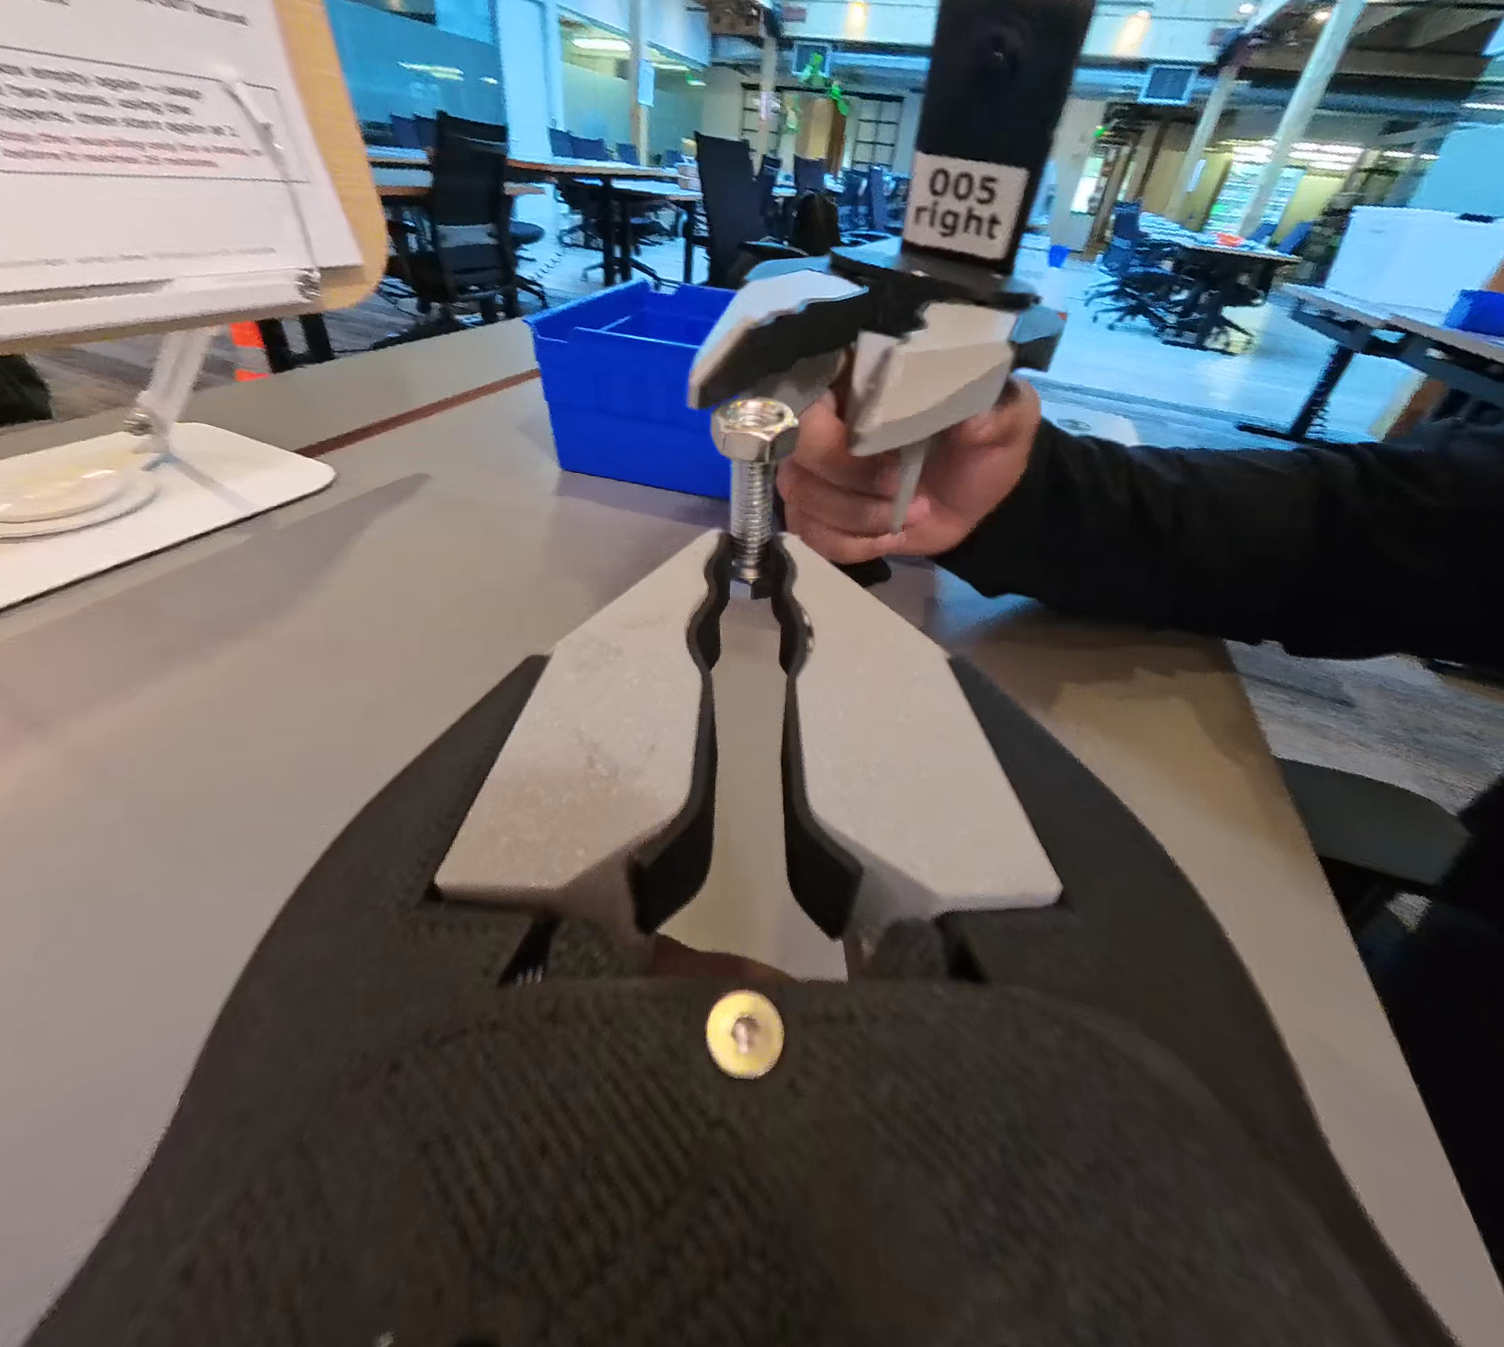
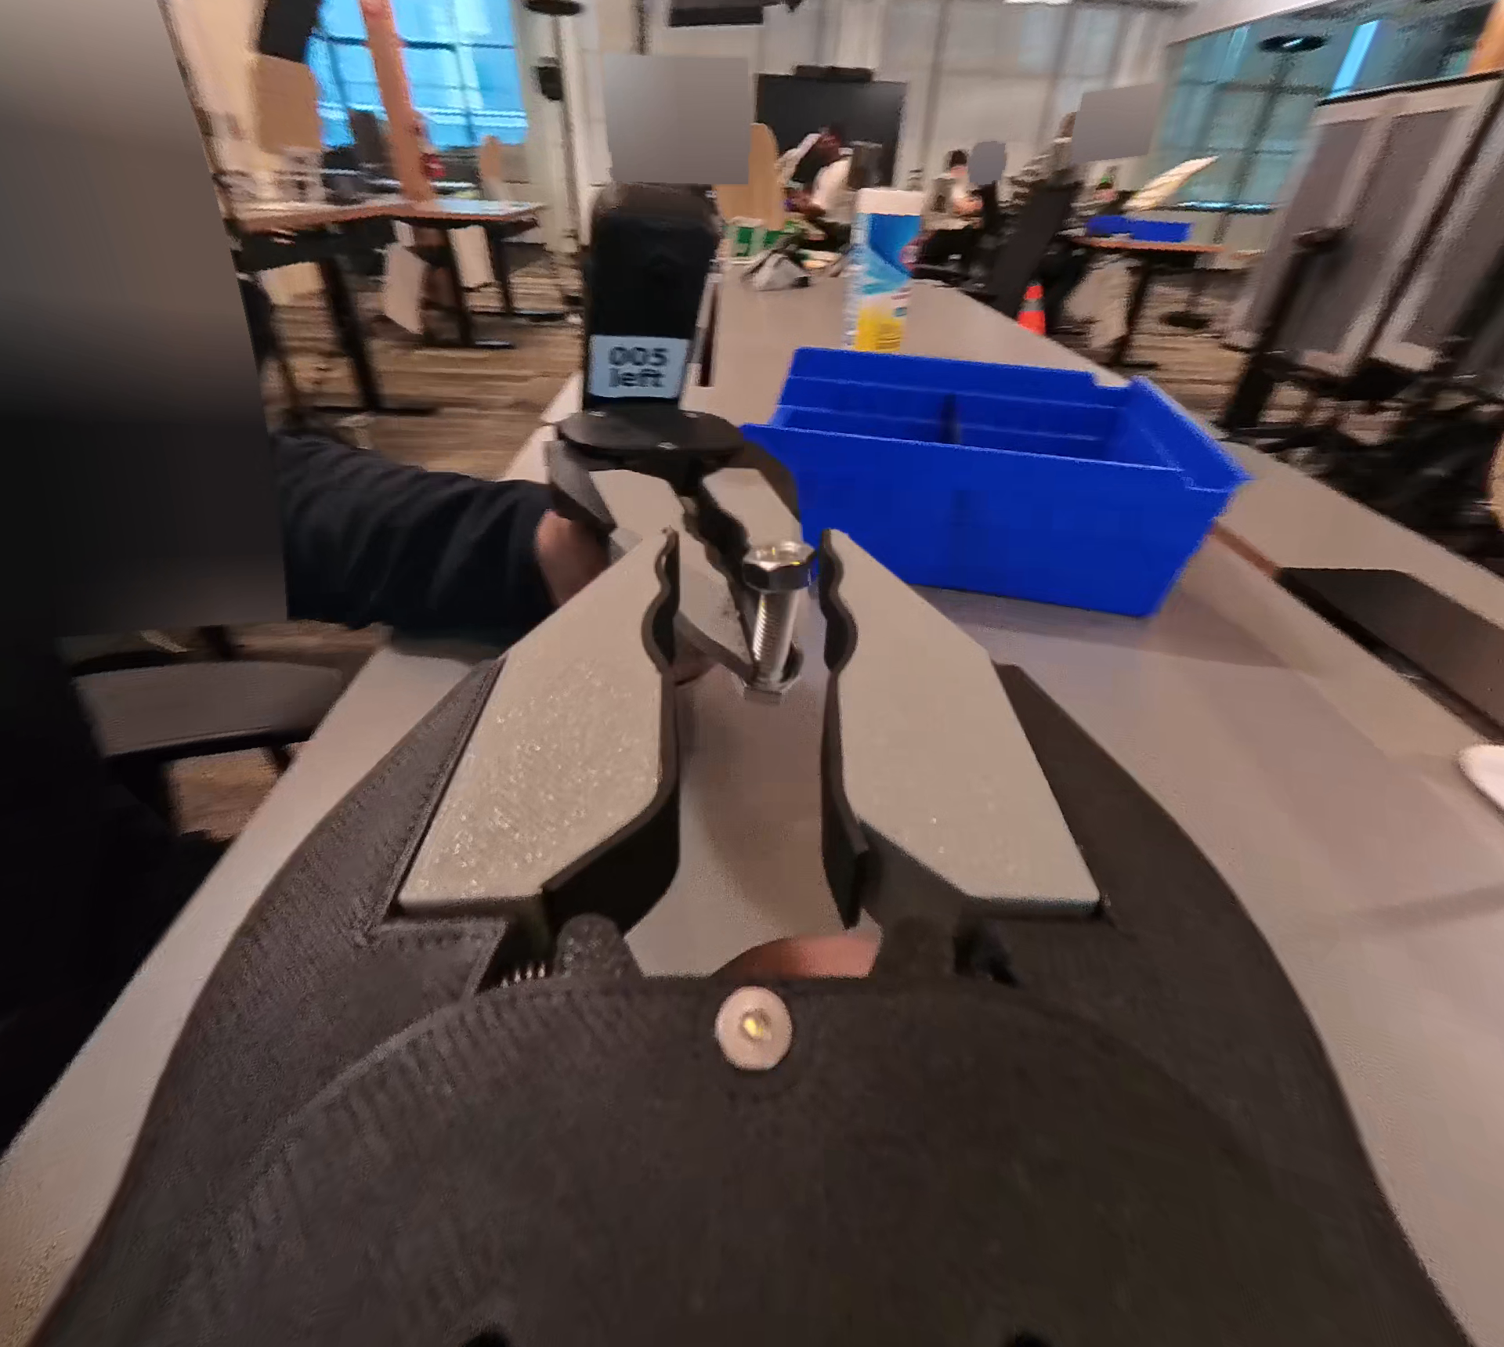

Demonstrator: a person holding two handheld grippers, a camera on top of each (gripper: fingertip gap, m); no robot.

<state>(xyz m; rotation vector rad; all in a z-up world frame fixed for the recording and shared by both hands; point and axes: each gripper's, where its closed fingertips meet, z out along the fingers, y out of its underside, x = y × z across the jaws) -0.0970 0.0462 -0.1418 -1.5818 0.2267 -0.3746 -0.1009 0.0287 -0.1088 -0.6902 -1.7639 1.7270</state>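
Upright bolt (image 1: 750,486), head uppermost.

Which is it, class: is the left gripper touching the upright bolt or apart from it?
Touching. The left wrist view shows the left gripper closed on the lower threads of the bolt, with a fingertip pressing against each side.

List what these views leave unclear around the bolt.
- Left wrist view: the bolt's lower end is hidden between the left tool's tips.
- Left wrist view: the paper sheet is blurred and cut by the left edge.
- Both views: the blue bin's walls hide its floor.
- Right wrist view: the canister is blurred.
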